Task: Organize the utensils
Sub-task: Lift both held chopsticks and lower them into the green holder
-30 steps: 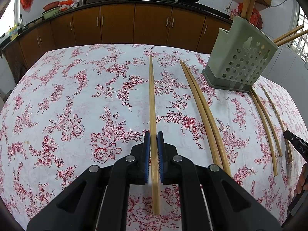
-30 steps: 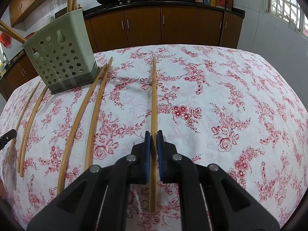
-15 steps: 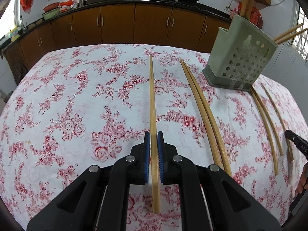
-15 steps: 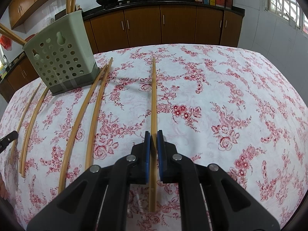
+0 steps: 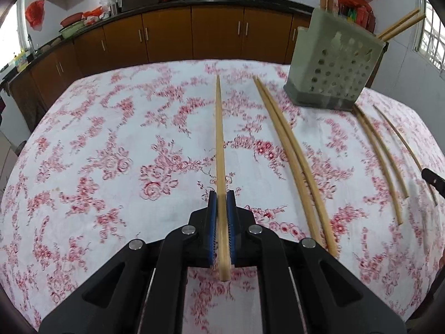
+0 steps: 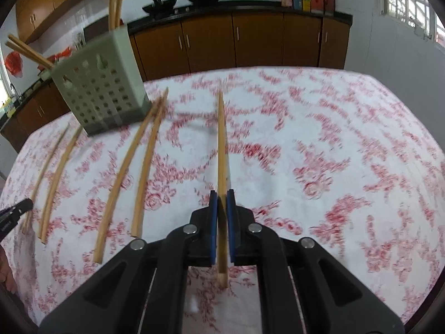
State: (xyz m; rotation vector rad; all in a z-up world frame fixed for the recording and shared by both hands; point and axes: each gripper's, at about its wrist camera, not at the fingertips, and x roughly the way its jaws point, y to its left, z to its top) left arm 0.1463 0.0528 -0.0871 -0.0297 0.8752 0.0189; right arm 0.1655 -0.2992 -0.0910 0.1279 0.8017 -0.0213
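Note:
My left gripper (image 5: 221, 194) is shut on a bamboo chopstick (image 5: 219, 139) that points away over the floral tablecloth. My right gripper (image 6: 221, 194) is shut on another bamboo chopstick (image 6: 221, 144), lifted off the cloth. A green perforated utensil holder (image 5: 332, 66) stands at the back right in the left wrist view and at the back left in the right wrist view (image 6: 100, 89), with chopsticks standing in it. Several loose chopsticks lie on the cloth, a pair beside the left gripper (image 5: 292, 156) and a pair beside the right gripper (image 6: 136, 167).
More chopsticks (image 5: 381, 156) lie near the table's right edge in the left wrist view and at the left in the right wrist view (image 6: 55, 175). The other gripper's tip (image 5: 432, 179) shows at the right edge. Brown kitchen cabinets (image 5: 167, 36) run behind the table.
Both grippers have risen and tilted with their chopsticks; the right view is now blurred and the holder appears nearer. The loose chopsticks have not moved.

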